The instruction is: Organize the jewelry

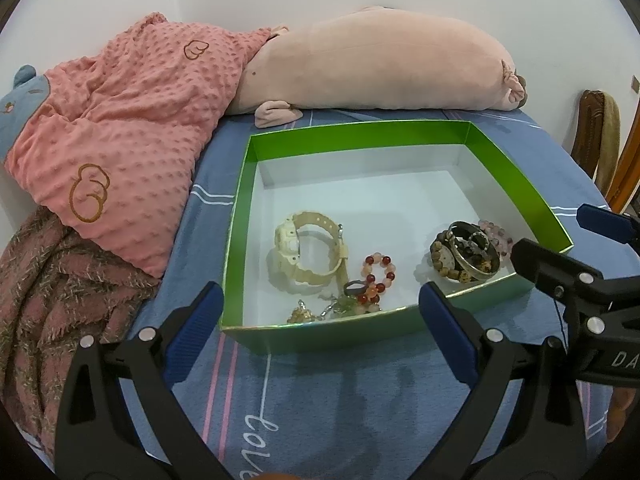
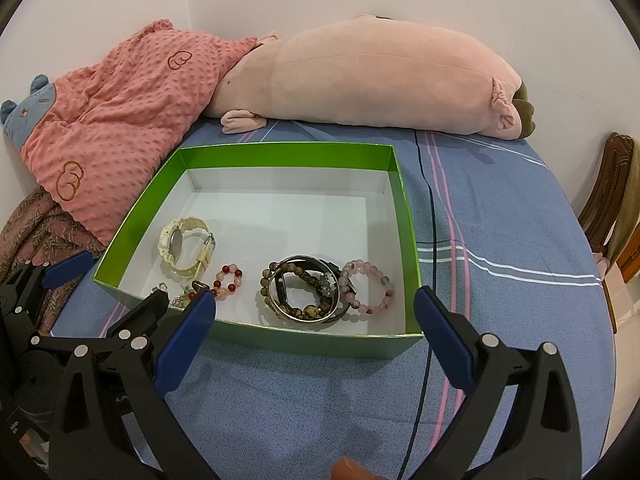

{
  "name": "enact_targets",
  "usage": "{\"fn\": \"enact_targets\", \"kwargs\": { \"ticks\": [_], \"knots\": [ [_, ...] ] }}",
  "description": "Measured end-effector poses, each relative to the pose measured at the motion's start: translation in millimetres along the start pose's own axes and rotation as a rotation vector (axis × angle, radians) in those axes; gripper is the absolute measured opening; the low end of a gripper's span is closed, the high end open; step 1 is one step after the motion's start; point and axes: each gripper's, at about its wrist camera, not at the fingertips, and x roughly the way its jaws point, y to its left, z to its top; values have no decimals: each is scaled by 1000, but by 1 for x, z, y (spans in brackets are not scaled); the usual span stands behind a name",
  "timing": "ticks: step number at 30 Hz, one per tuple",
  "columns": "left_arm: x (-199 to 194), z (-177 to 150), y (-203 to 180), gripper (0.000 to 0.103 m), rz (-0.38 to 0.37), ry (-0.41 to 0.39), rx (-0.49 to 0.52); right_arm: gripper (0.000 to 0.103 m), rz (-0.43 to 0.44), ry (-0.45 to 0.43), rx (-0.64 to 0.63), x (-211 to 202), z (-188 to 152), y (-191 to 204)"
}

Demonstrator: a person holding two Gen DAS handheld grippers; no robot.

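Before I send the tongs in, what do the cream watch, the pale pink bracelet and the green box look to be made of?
Cream watch: probably matte plastic or resin, with a moulded ridged strap and a metal buckle.
Pale pink bracelet: round, translucent, glossy beads, so glass or stone; which one I cannot tell.
Green box: likely cardboard, with thin folded walls, a shiny green lining and a flat white floor.

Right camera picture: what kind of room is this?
Probably a bedroom: the green box of jewelry sits on a bed with a blue striped sheet, with a pink plush pillow and a dotted pink blanket behind.
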Motion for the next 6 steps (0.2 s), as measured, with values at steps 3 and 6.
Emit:
{"fn": "enact_targets", "kwargs": {
  "ticks": [3,6],
  "knots": [
    [0,0,2,99,-7,8,-5,99,0,0,-1,0,0,0],
    [0,1,2,99,7,4,-9,99,1,1,-3,1,-1,-1]
  ]
}}
